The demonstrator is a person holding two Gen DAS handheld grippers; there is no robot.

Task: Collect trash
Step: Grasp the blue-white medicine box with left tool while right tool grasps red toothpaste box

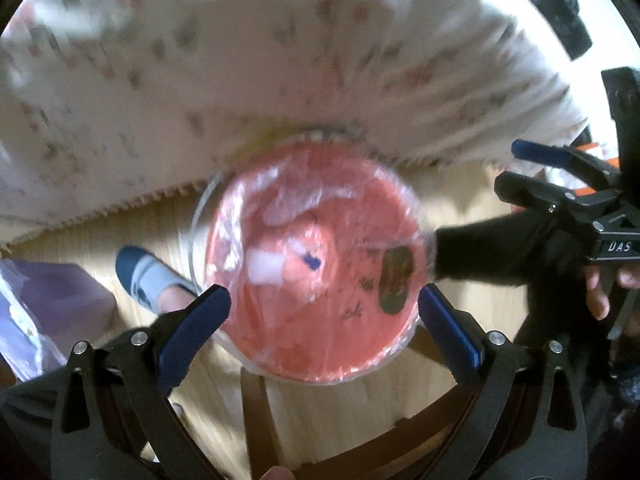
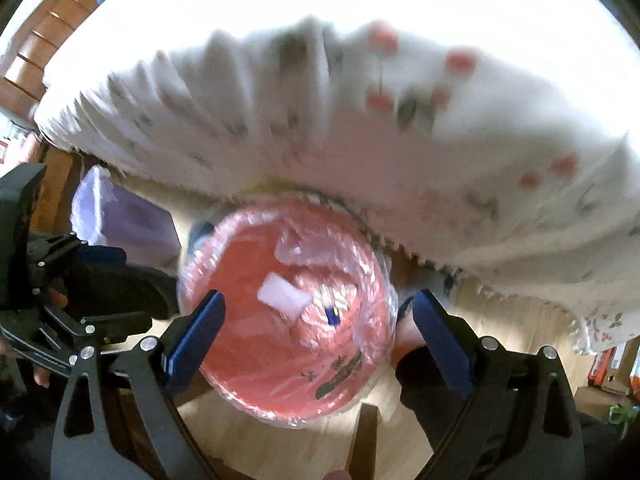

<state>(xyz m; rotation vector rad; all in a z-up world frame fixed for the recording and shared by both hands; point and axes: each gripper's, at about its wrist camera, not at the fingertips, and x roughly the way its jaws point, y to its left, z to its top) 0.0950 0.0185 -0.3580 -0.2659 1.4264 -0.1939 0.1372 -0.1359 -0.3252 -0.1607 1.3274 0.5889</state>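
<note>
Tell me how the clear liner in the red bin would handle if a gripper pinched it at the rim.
The clear liner looks thin and crinkled, so it would probably be floppy and bunch up. Its glossy highlights suggest that it may slip between the pads. It seems draped loosely over the red bin, so a pull would likely lift the liner alone; the white scrap inside appears light.

Bin on floor, beside tablecloth

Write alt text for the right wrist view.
A red trash bin lined with clear plastic sits on a wooden floor, holding a white scrap. The open right gripper hangs above it. A floral tablecloth drapes behind, blurred.
</note>
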